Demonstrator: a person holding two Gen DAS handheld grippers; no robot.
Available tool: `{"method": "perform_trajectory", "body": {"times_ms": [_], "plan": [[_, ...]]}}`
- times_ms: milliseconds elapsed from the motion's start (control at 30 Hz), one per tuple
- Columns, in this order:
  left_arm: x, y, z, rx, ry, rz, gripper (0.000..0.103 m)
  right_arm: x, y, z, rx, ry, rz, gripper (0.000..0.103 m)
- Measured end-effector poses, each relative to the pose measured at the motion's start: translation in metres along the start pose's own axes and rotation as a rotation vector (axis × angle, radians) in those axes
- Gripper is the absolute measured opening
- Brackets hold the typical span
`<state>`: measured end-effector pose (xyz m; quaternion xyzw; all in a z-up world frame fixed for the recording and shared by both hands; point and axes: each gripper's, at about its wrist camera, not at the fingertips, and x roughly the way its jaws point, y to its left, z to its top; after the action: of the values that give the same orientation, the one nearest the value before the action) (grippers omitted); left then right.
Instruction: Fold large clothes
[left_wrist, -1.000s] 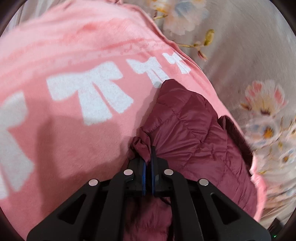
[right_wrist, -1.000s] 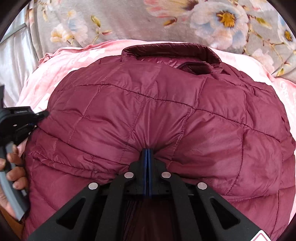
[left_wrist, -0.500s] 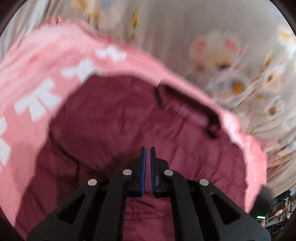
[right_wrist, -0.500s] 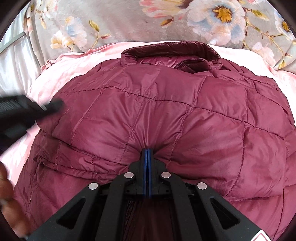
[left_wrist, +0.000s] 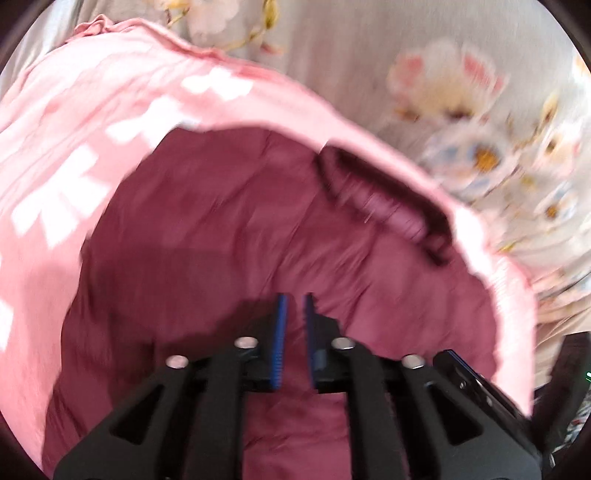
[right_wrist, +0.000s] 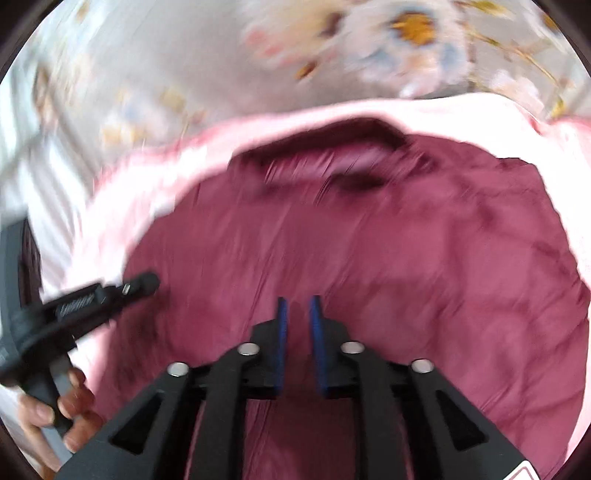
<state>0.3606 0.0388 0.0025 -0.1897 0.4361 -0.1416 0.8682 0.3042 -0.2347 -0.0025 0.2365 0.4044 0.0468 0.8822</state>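
Observation:
A maroon quilted jacket (left_wrist: 221, 240) lies spread on a pink blanket (left_wrist: 74, 110), its collar (left_wrist: 388, 199) at the far side. My left gripper (left_wrist: 294, 300) hovers just above the jacket's near part. Its jaws are opening, a narrow gap shows between the blue pads, and nothing is in it. In the right wrist view the jacket (right_wrist: 406, 258) and collar (right_wrist: 332, 147) fill the middle. My right gripper (right_wrist: 298, 301) is above it, jaws opening, with no cloth between them. The left gripper (right_wrist: 151, 282) shows at the left, held by a hand (right_wrist: 74, 406).
The pink blanket (right_wrist: 147, 177) with white bow prints lies on a grey floral bedsheet (left_wrist: 443, 92) that runs along the far side (right_wrist: 184, 74). A black part of the other tool (left_wrist: 480, 384) sits at the lower right. Both views are motion-blurred.
Both grippers were shut on bunched jacket cloth and have let it go, the left first, the right in the last half second. Both pulled up and back; the jacket now lies flatter.

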Motion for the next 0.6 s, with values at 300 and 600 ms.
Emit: {"method": "perform_trajectory", "body": {"times_ms": [300, 600], "plan": [[0.073, -0.017, 0.083, -0.179, 0.123, -0.177, 0.052, 0.050, -0.079, 0.070, 0.450, 0.031, 0.179, 0.042], [0.132, -0.022, 0.082, -0.179, 0.243, -0.109, 0.032, 0.073, -0.084, 0.076, 0.455, 0.043, 0.193, 0.010]]}}
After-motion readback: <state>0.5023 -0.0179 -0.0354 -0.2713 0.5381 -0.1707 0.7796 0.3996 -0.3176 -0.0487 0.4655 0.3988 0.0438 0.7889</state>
